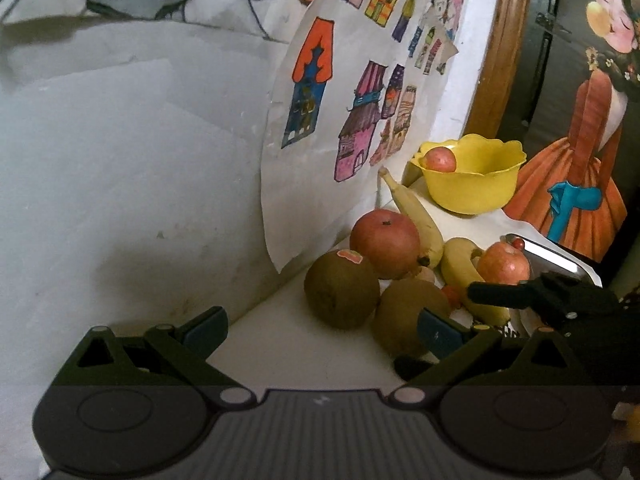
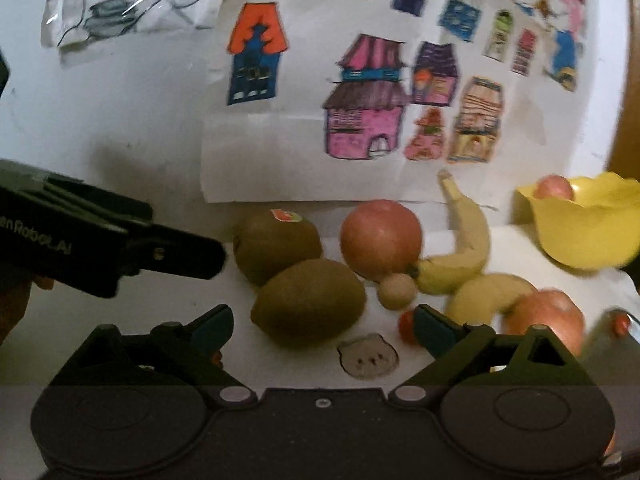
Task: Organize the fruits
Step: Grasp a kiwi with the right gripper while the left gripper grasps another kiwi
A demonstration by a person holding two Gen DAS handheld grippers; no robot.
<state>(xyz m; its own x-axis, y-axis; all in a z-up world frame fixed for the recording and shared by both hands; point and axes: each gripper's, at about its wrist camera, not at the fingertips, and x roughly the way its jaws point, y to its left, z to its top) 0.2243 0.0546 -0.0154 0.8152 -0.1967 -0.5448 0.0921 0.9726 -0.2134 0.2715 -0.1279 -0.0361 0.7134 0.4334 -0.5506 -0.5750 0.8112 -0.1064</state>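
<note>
i had both the left gripper [image 1: 322,334] and right gripper [image 2: 322,330] spread wide, holding nothing (the near kiwi [image 2: 309,303] sat just ahead, untouched)

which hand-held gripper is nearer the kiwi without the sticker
Right. The right hand-held gripper has its open fingers on either side of the plain kiwi. The left hand-held gripper is open beside it, further off.

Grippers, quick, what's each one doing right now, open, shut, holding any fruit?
Left gripper: open, holding nothing, a kiwi by its right finger.
Right gripper: open, holding nothing, a kiwi just ahead between its fingers.
</note>
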